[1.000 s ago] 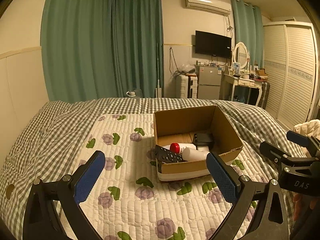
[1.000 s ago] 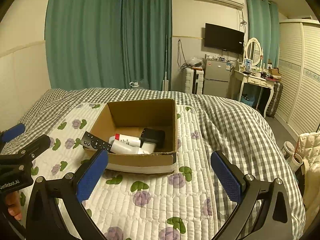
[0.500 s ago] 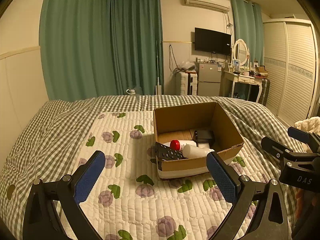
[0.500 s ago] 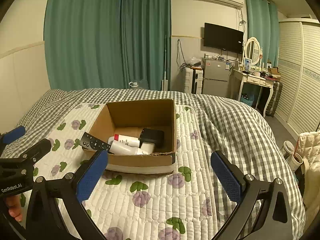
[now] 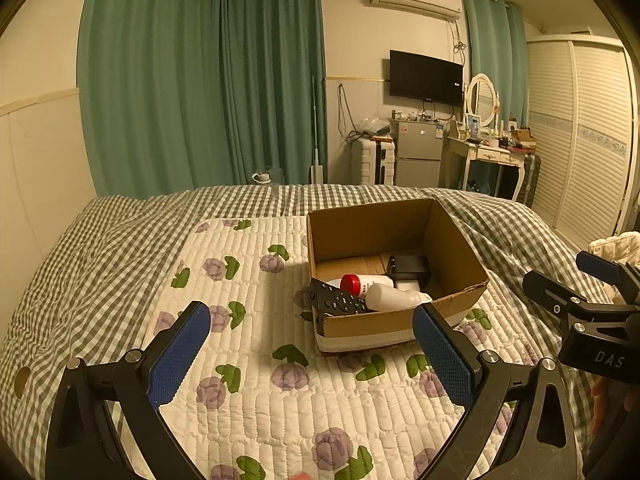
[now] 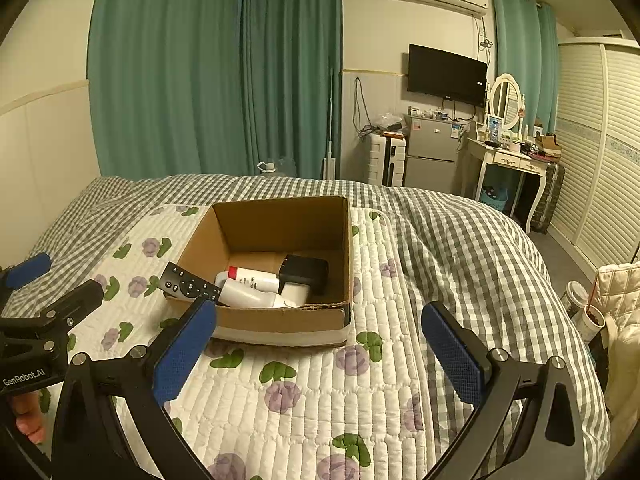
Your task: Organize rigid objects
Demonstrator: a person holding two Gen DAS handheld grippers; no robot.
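Note:
An open cardboard box (image 5: 456,240) (image 6: 264,224) sits on the flowered quilt. Inside lie a white bottle with a red cap (image 5: 362,283) (image 6: 250,278), a second white bottle (image 5: 392,297) (image 6: 250,298) and a black block (image 5: 408,266) (image 6: 304,272). A black remote (image 5: 336,300) (image 6: 188,283) rests tilted over the box's near left corner. My left gripper (image 5: 312,350) is open and empty, in front of the box. My right gripper (image 6: 318,350) is open and empty, also in front of the box. Each gripper shows at the edge of the other's view.
The white flowered quilt (image 5: 248,360) lies over a grey checked blanket (image 6: 460,240) on the bed. Green curtains, a wall TV, a small fridge (image 6: 432,156) and a dressing table (image 6: 512,156) stand beyond the bed. Cups (image 6: 584,312) stand beside the bed at right.
Both views have shifted slightly. The grippers stay open and empty, and the things in the box have not moved.

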